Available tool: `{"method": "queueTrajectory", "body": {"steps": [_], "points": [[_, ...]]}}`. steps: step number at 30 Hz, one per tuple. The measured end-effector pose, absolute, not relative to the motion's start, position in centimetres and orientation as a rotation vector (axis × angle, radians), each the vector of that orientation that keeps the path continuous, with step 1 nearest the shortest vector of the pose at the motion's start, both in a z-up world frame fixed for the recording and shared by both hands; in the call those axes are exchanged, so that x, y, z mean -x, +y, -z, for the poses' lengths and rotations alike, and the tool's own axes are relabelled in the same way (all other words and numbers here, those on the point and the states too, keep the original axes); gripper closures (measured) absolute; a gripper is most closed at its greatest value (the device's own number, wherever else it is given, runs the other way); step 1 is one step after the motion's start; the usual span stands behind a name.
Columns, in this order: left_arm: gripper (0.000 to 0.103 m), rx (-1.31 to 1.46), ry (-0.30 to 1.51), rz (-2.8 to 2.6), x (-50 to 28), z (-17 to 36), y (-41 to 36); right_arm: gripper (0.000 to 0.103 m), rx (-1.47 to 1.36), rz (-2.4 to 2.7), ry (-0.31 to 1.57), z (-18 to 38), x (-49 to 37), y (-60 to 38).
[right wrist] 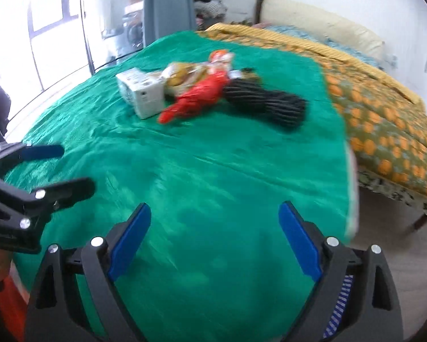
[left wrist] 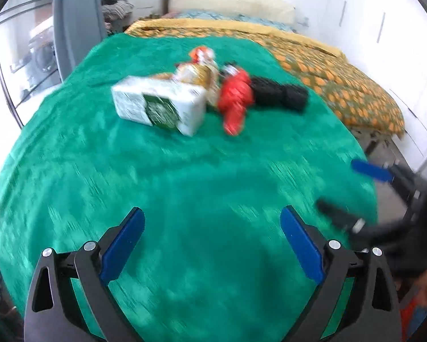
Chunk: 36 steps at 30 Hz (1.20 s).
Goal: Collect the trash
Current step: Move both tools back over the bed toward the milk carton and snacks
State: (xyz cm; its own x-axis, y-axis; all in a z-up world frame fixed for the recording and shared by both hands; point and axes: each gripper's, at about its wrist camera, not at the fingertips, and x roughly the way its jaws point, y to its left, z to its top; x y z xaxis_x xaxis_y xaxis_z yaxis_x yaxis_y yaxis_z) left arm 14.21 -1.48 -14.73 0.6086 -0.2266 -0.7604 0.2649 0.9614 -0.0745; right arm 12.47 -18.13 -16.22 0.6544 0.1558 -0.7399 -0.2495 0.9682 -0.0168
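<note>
Left hand-held gripper (left wrist: 212,245) and right hand-held gripper (right wrist: 215,242) both hover over the near part of the green blanket (left wrist: 185,185), jaws spread wide, nothing held. Trash sits in one clump well ahead, mid-blanket: white carton (left wrist: 159,104) on the left, gold wrapper (left wrist: 197,74) touching behind it, red wrapper (left wrist: 236,99) just right, orange-white wrapper (left wrist: 202,52) farthest back, with a black striped cloth (right wrist: 267,104) against the red wrapper's right side. Bare blanket between grippers and clump; orange-patterned bedspread (left wrist: 341,82) and pillow (left wrist: 230,4) beyond; frames are motion-blurred.
</note>
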Motion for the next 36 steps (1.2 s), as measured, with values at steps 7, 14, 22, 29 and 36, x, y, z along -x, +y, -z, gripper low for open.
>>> {"method": "queueTrajectory", "body": {"steps": [7,14,22,29,36], "points": [[0.008,-0.061,0.812,0.19,-21.2,11.3,-2.1,0.012,0.13,-0.238,0.875,18.1,-15.8,-15.6],[0.008,-0.158,0.831,-0.02,-28.4,13.5,-5.6,0.011,0.094,-0.249,0.888,18.2,-16.0,-16.0],[0.008,-0.058,0.861,-0.054,-26.0,13.8,2.4,0.011,0.095,-0.247,0.882,18.0,-15.9,-16.0],[0.005,0.04,0.855,0.006,-24.0,13.1,8.3,0.012,0.106,-0.234,0.874,18.1,-15.8,-15.9],[0.005,-0.029,0.923,0.135,-26.4,14.0,5.8,0.011,0.113,-0.221,0.87,18.1,-15.6,-15.8]]}}
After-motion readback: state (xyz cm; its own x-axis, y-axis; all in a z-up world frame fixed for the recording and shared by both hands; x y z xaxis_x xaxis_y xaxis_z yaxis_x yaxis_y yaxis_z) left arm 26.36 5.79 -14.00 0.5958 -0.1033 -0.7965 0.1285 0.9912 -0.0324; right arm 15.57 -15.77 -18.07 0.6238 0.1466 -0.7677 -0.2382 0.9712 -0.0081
